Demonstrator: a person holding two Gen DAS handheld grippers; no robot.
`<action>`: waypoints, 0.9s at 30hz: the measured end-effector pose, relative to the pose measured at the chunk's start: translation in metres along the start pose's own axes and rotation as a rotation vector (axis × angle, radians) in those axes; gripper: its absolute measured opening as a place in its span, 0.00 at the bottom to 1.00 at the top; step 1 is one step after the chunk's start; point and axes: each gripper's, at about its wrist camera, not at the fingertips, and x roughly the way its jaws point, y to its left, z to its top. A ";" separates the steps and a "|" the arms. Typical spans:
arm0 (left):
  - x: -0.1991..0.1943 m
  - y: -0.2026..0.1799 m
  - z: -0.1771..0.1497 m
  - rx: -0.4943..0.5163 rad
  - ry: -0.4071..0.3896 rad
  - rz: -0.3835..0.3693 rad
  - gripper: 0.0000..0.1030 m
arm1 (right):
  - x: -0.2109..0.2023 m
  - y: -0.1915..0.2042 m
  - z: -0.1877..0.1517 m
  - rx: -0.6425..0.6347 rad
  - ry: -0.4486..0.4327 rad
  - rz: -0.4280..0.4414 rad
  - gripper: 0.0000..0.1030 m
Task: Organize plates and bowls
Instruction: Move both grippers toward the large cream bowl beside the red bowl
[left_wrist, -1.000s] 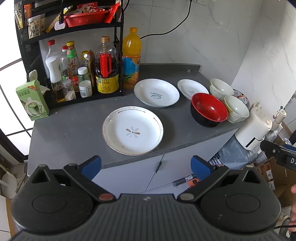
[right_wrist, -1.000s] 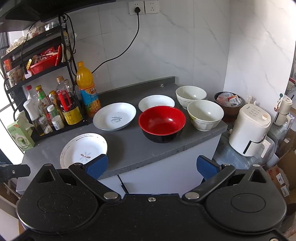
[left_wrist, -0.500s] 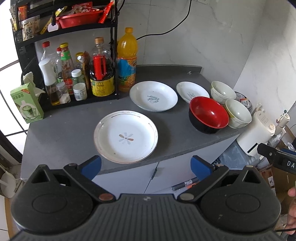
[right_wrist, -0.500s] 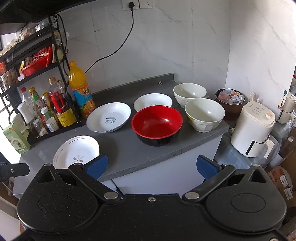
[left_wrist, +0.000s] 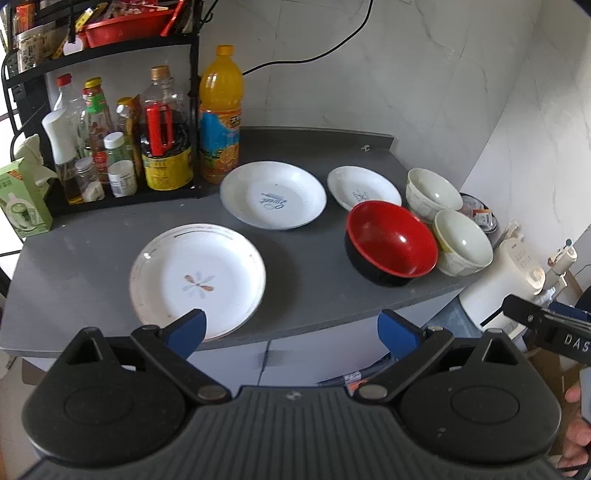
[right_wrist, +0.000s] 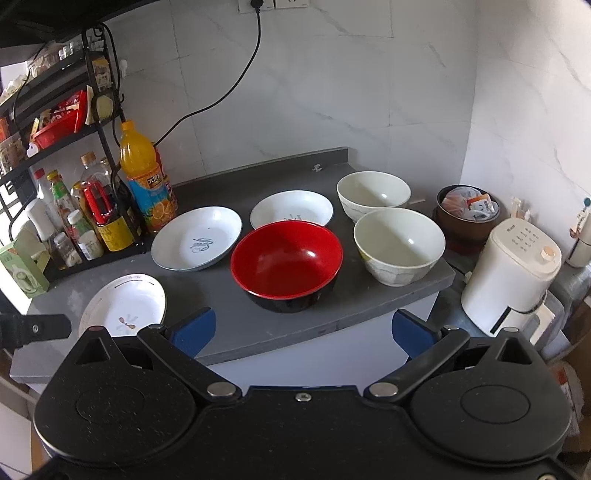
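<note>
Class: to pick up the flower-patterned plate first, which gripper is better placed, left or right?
Left. The left gripper, open, sits right at the flower-patterned plate; the right gripper faces the red bowl.

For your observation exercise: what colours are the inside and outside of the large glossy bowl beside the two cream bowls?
Large glossy bowl: red inside, black outside; clearest in right wrist view.

The near rim of the flower plate (left_wrist: 197, 275) is covered by the left gripper's (left_wrist: 291, 330) blue fingertip (left_wrist: 186, 329) in the left wrist view, and its near edge is also hidden behind the right gripper's (right_wrist: 301, 330) black body in the right wrist view. The small plate (right_wrist: 291, 210) is partly hidden behind the red bowl (right_wrist: 286, 264). Writing on the bottle labels in the rack (left_wrist: 110, 55) is too small to read. A hand (left_wrist: 578, 428) is cut off by the right edge.
</note>
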 end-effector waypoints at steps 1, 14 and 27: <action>0.002 -0.004 0.001 -0.002 0.000 0.001 0.96 | 0.002 -0.003 0.001 -0.004 0.002 0.003 0.99; 0.040 -0.040 0.027 0.037 0.016 -0.045 0.90 | 0.031 -0.032 0.018 0.032 0.003 -0.043 0.86; 0.109 -0.063 0.060 0.153 0.076 -0.163 0.73 | 0.069 -0.050 0.022 0.180 -0.006 -0.184 0.69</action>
